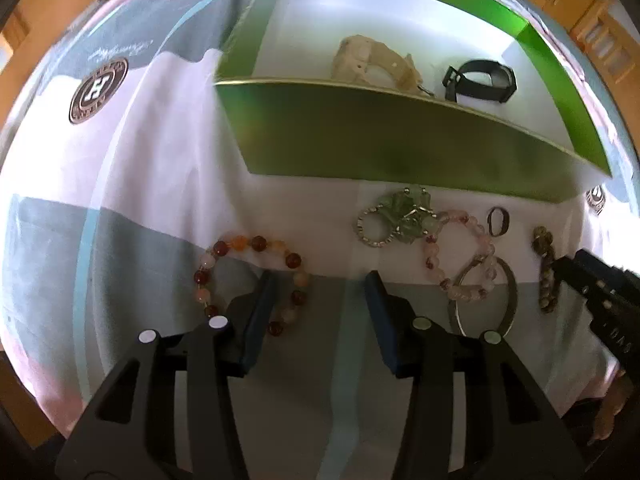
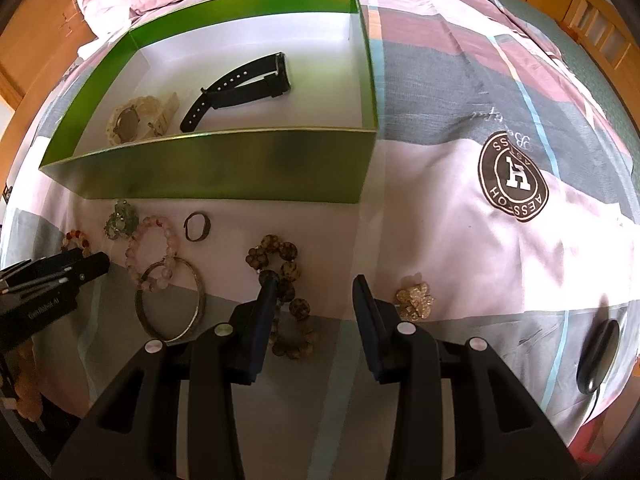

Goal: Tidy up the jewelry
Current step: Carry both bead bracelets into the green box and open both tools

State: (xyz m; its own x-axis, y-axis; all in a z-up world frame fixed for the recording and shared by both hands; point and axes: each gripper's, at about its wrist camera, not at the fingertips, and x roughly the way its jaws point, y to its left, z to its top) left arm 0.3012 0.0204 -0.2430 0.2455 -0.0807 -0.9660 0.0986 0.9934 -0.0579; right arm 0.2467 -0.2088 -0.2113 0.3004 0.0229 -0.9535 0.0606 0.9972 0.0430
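My left gripper (image 1: 322, 284) hangs open over the bedspread with only cloth between its jaws. Its left finger (image 1: 262, 300) overlaps a red and orange bead bracelet (image 1: 244, 246). Further right lie a green and silver piece (image 1: 400, 216), a pink bead bracelet (image 1: 460, 264), a dark ring (image 1: 498, 222) and a silver bangle (image 1: 510, 300). My right gripper (image 2: 316, 286) is open; its left finger (image 2: 266, 300) rests over a brown bead bracelet (image 2: 282, 258), part of which lies between the jaws. A gold brooch (image 2: 414, 300) sits just right of it.
A green box (image 2: 224, 168) with a white floor stands behind the jewelry, holding a black watch (image 2: 244, 84) and a cream watch (image 2: 136, 120). A black round object (image 2: 598, 356) lies at the right. Wooden furniture borders the bed.
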